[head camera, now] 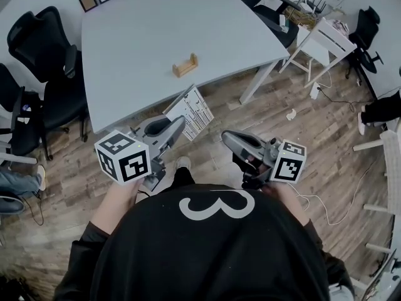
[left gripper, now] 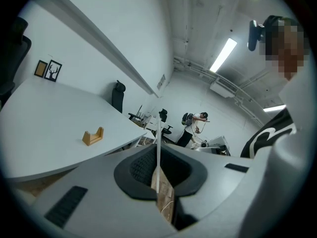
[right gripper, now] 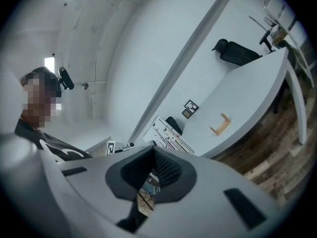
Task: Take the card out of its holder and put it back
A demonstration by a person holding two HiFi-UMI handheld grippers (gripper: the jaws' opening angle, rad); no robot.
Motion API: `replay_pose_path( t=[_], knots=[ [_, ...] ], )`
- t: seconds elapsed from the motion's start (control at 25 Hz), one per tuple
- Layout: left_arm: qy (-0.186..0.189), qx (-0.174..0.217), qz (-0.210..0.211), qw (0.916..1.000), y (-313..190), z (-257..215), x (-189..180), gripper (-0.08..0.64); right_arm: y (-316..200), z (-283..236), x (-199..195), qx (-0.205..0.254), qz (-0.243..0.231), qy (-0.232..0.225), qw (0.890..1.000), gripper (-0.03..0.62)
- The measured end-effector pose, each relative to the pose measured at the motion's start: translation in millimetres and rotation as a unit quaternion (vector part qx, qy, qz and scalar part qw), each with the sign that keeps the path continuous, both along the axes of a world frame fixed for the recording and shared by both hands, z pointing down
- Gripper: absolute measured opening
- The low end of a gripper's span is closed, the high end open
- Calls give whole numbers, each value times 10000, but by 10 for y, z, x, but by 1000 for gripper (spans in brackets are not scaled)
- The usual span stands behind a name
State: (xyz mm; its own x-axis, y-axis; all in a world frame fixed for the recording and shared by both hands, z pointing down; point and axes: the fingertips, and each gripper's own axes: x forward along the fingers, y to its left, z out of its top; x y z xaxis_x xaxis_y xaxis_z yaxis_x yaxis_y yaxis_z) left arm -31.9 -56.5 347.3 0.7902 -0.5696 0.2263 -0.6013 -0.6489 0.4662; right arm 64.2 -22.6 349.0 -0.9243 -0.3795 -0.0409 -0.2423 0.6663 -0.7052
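Card (head camera: 191, 111) is clamped in the left gripper (head camera: 178, 126), off the near edge of the table (head camera: 125, 36); its empty holder (head camera: 185, 65) lies straight ahead, long axis crosswise; right gripper (head camera: 227, 137), closed on nothing, is farther.

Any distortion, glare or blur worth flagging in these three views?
Head view: evenly lit, sharp, table edges bowed. Left gripper view: heavy fisheye, black corners, ceiling strip light blown out. Right gripper view: same vignette, table bent into an arc.
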Motion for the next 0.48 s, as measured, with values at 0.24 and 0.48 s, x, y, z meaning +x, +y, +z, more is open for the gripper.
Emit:
replay_pose_path(
  t=[0.24, 0.48],
  knots=[
    [20, 87, 147, 9999, -1, -91, 9, 25, -12, -57, -16, -7, 44, 52, 10000, 9],
    [-6, 207, 144, 9997, 23, -139, 22, 25, 3, -90, -42, -13, -14, 94, 10000, 11]
  ],
)
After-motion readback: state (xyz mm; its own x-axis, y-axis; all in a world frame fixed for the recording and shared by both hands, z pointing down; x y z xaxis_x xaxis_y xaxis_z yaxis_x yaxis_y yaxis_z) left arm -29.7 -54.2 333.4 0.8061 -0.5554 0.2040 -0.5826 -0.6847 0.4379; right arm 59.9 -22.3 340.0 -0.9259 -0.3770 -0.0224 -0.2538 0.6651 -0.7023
